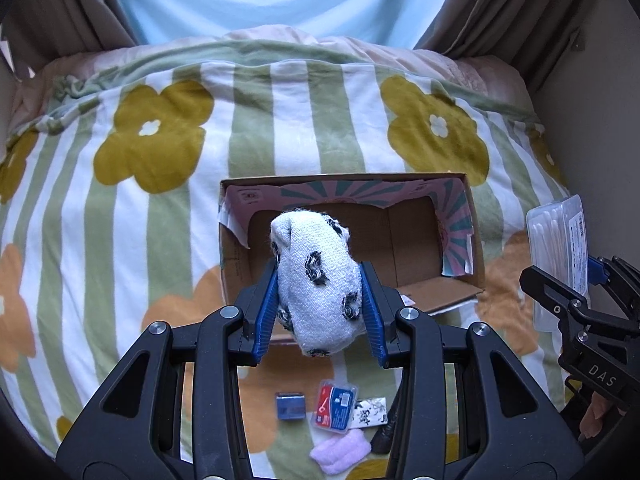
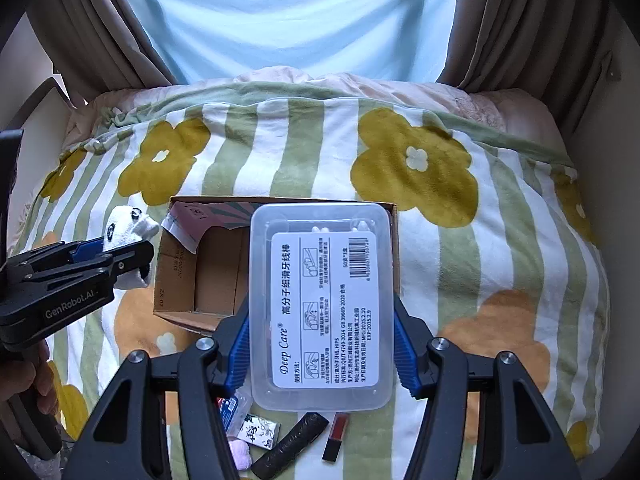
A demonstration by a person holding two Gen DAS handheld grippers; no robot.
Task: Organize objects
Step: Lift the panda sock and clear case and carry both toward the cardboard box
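My left gripper is clamped on a rolled white sock with black spots, held above the near edge of the open cardboard box on the flowered blanket. My right gripper squeezes a clear plastic floss-pick case over the box's right side, hiding that wall. Near the blanket's front edge lie a small red-blue packet, a blue square thing, a pink fluffy piece, a lipstick and a dark stick, partly cut off by the gripper arms.
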